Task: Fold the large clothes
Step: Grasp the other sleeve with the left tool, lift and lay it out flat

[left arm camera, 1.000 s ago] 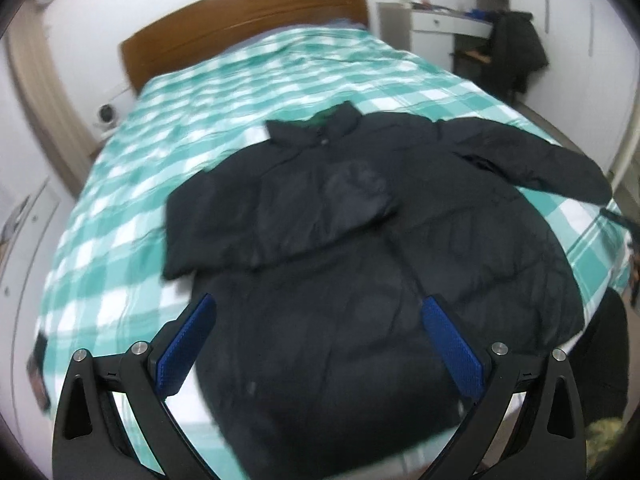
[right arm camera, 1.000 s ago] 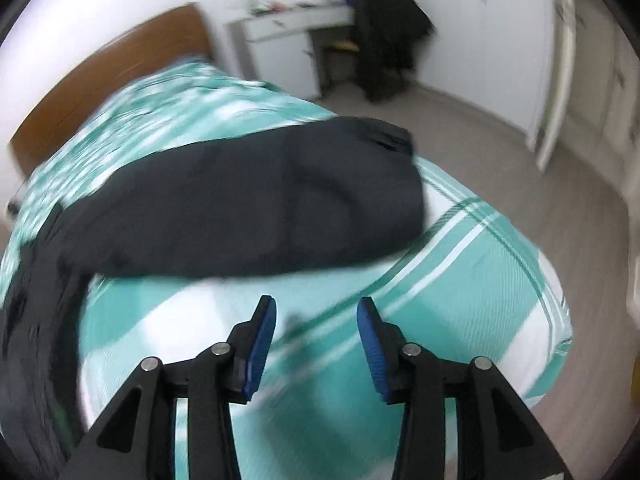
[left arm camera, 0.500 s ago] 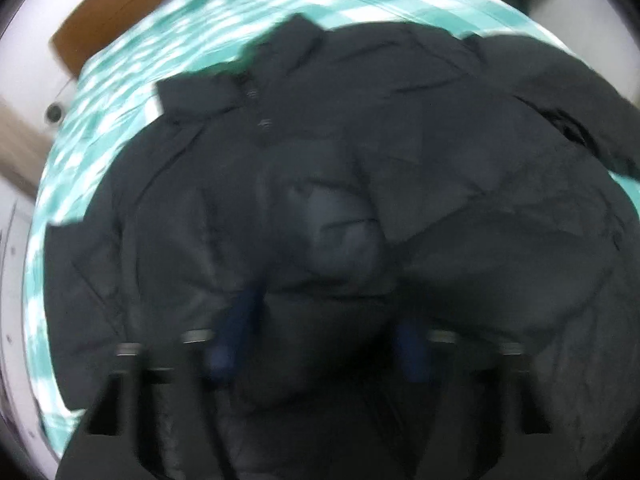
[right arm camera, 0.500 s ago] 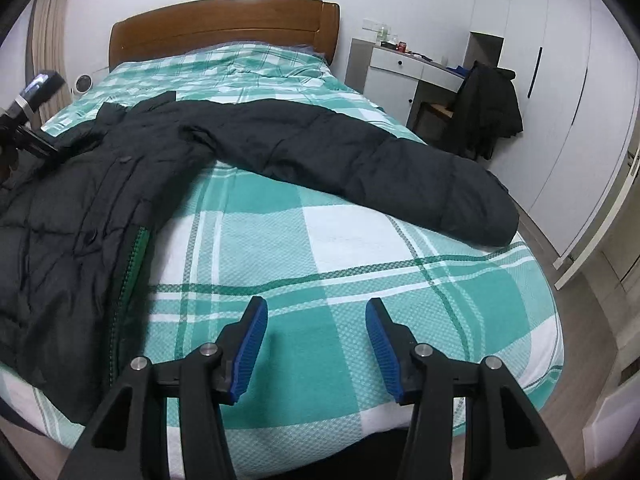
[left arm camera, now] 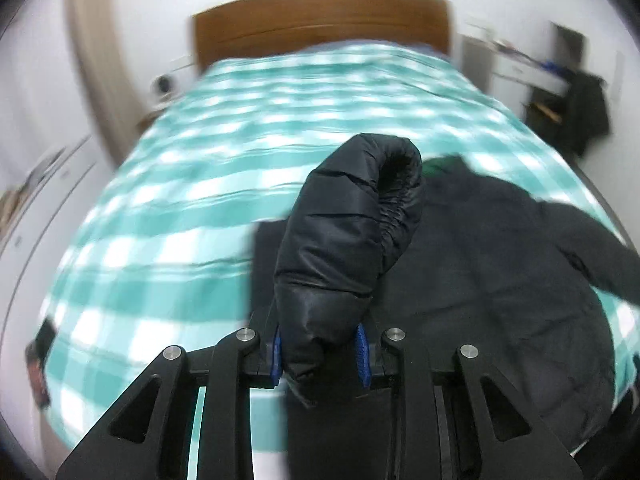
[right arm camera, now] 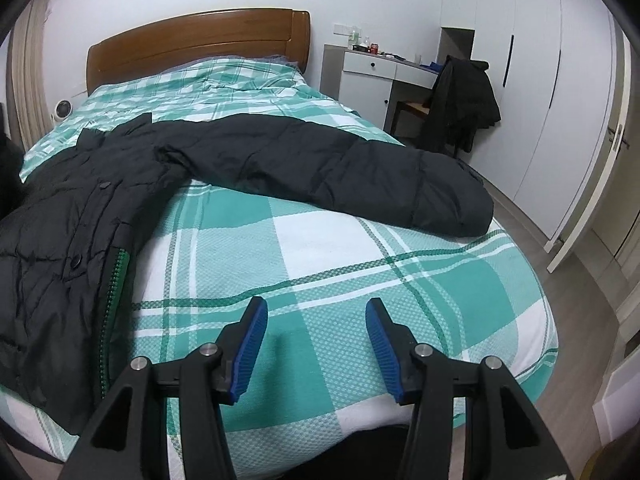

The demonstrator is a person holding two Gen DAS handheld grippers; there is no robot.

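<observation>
Sleeve [left arm camera: 348, 240] pinched in left tool [left arm camera: 320, 354]; bedspread [right arm camera: 360, 264] bare beside jacket [right arm camera: 60, 240].

The puffer jacket [right arm camera: 100, 184] is black, with a green zipper strip [right arm camera: 114, 280] along its front edge and green lining at the collar [left arm camera: 438, 166]. The bed cover [right arm camera: 332, 264] is a teal-and-white check with thin dark green lines. The headboard [right arm camera: 200, 40] is brown wood. Both claws carry blue pads [right arm camera: 250, 344] on black frames.
</observation>
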